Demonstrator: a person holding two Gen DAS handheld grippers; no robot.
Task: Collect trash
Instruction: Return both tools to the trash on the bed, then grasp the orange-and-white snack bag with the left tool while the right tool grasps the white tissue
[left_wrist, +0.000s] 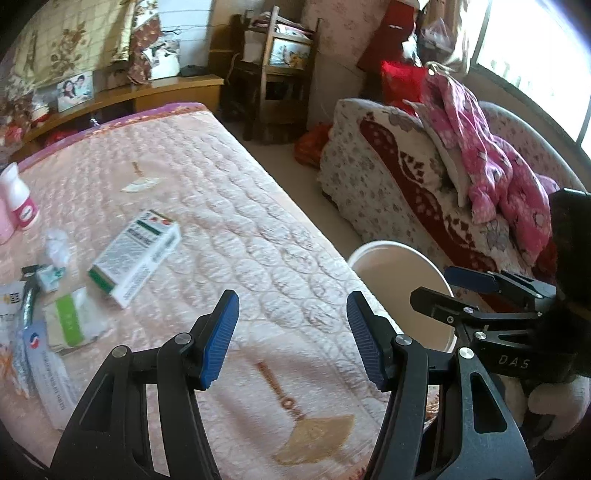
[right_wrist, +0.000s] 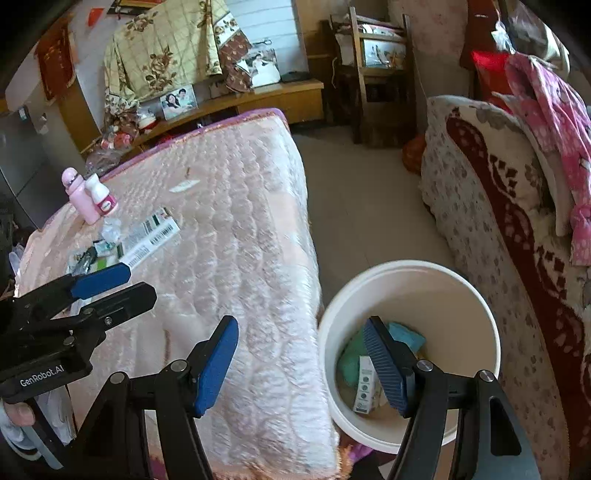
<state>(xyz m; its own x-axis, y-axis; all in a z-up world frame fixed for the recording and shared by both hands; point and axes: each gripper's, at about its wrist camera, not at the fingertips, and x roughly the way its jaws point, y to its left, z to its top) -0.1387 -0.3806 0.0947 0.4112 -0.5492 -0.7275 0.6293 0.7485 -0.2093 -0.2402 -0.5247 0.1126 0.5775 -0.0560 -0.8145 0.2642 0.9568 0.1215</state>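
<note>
Both the left gripper (left_wrist: 293, 338) and right gripper (right_wrist: 301, 363) gape empty, the boxes (left_wrist: 135, 251) lying well left, the bucket (right_wrist: 408, 273) just beneath the right one.

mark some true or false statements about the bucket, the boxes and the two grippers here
1. The white bucket stands on the floor beside the bed. True.
2. The bucket is empty. False: a small box and teal scraps lie in it.
3. The left gripper holds a box. False: its jaws are open with nothing between them.
4. The green-and-white box lies on the bed. True.
5. The right gripper is clamped on a pink bottle. False: it is open and empty; the pink bottle stands on the bed.
</note>
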